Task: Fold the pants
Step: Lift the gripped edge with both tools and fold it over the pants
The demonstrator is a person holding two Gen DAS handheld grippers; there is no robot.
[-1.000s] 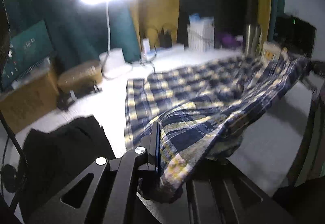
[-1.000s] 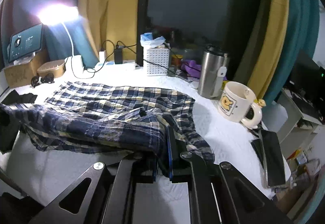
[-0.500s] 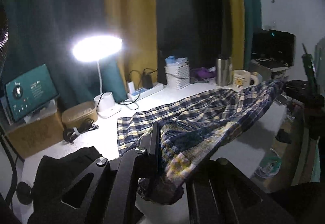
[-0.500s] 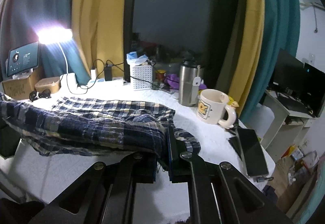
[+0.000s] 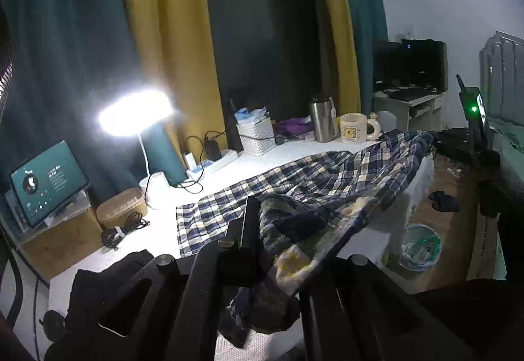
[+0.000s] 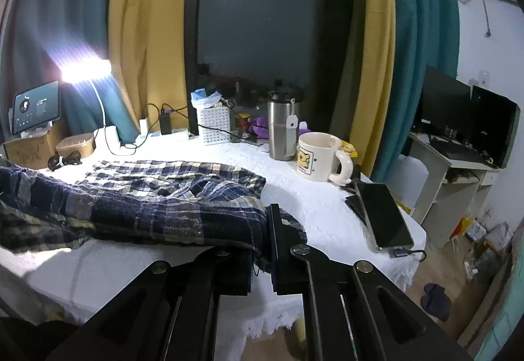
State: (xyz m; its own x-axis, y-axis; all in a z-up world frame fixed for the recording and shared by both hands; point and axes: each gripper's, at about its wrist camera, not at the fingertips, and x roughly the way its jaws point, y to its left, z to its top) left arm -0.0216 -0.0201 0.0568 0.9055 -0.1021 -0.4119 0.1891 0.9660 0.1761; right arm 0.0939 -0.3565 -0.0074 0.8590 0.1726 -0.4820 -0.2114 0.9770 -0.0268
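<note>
We hold plaid pants (image 6: 157,213) taut — left tongs (image 5: 262,230), right tongs (image 6: 262,239) both clenched on near edge, 6 o'clock — ready to fold over.

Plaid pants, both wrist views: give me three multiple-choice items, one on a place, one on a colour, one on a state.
1. Where does the mug stand?
A. on the floor
B. beside the steel tumbler on the white table
C. on the pants

2. What colours are the plaid pants?
A. red and green
B. plain black
C. navy and pale yellow

3. How do the grippers stand?
A. both shut on the pants
B. both open
C. only the left grips

Key: B, the mug sits right of the tumbler; C, the checks show these colours; A, cloth is pinched in the left gripper and the right gripper.
</note>
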